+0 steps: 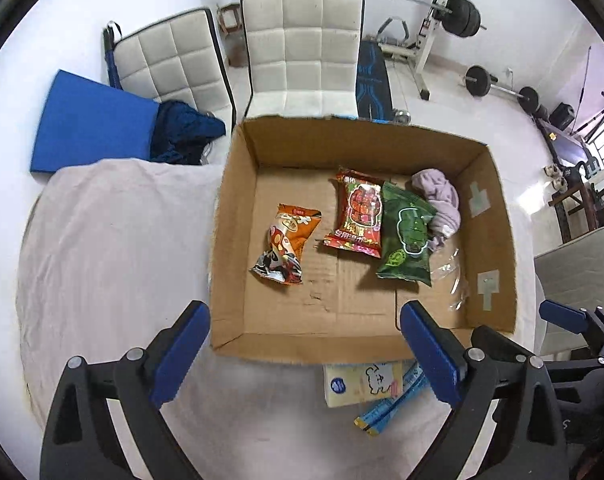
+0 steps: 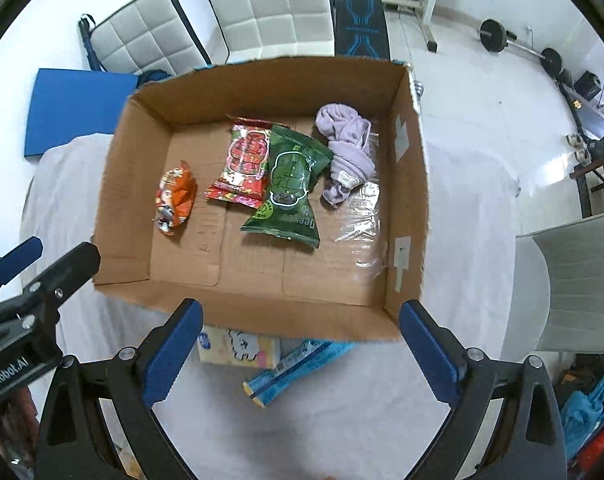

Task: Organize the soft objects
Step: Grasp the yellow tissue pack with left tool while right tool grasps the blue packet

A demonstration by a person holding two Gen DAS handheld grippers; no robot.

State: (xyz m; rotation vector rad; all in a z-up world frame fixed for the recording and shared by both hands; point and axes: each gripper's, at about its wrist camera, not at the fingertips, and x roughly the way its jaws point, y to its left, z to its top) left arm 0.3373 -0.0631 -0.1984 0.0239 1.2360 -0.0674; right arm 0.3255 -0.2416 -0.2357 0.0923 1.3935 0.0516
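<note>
Left tool: fingers apart, holding nothing.
Right tool: fingers apart, holding nothing.
Tissue pack: on the desk, 12 o'clock of right tool, touching blue packet.
Cardboard box: beyond, holding orange packet, red packet, green packet, lilac cloth.

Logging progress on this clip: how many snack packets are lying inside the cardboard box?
3. The orange packet lies alone toward the left, the red packet mid-box, and the green packet overlaps the red one's right edge, beside the purple cloth. More could be hidden underneath.
</note>
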